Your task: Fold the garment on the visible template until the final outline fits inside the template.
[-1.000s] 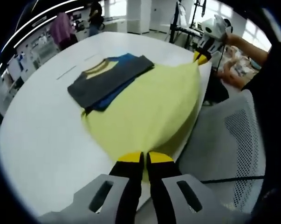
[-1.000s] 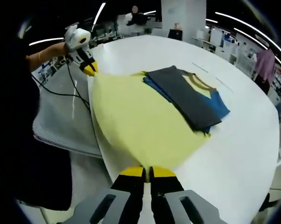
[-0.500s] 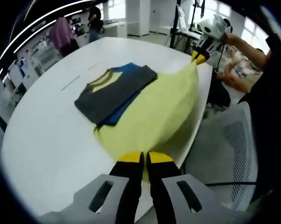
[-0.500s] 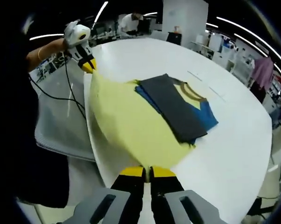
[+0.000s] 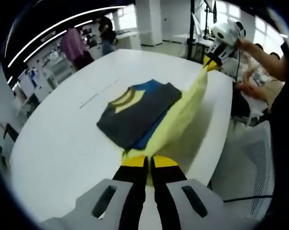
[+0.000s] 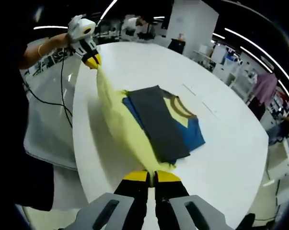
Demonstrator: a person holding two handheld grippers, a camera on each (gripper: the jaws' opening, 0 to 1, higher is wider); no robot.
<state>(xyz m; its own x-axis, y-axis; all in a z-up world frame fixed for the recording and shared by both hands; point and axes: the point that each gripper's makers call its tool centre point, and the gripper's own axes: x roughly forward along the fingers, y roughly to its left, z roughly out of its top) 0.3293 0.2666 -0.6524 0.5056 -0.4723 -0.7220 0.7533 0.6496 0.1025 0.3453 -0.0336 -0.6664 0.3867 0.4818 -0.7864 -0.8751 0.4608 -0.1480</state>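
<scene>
The garment is a shirt with a yellow body [image 5: 180,120] [image 6: 119,120], a grey folded part [image 5: 137,115] [image 6: 156,120], blue sleeves and a yellow collar, lying on a white round table [image 5: 63,143] [image 6: 221,158]. My left gripper [image 5: 148,162] is shut on one corner of the yellow hem. My right gripper [image 6: 151,176] is shut on the other corner. The hem is lifted off the table and stretched taut between them. Each gripper shows in the other's view, the right gripper [image 5: 212,61] and the left gripper [image 6: 92,61]. No template outline is discernible.
A white mesh chair [image 5: 249,163] [image 6: 43,129] stands at the table's near edge, with a black cable across it. Thin line marks [image 5: 98,91] [image 6: 197,98] lie on the table beyond the shirt. People and lab equipment stand in the background.
Both grippers have risen and moved toward the shirt's folded part, lifting the yellow hem off the table so the flat yellow area has narrowed into a raised, taut band.
</scene>
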